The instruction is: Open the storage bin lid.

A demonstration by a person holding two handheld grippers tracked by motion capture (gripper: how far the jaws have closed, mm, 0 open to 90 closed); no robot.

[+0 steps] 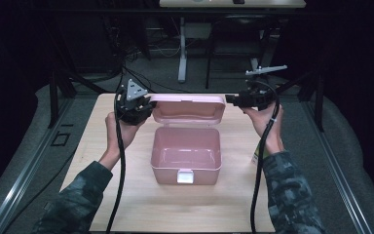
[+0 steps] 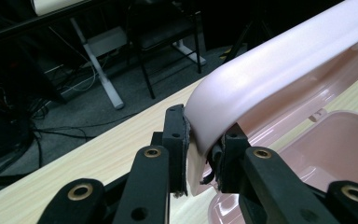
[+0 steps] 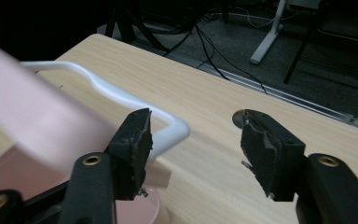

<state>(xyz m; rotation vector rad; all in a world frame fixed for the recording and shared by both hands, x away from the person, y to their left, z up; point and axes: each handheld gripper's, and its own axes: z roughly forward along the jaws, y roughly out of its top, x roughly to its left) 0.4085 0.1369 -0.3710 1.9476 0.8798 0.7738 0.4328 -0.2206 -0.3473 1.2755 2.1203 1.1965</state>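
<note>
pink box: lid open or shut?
Open. The lid stands up behind the box, whose inside shows empty; the left gripper pinches the lid's corner.

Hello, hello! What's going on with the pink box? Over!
Left tool shut on pink lid, holding it up. Right tool open, beside the lid's other end. Pink box open, empty inside. Nothing blocking.

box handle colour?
White: the handle on the pink lid, clearest in the right gripper view.
</note>
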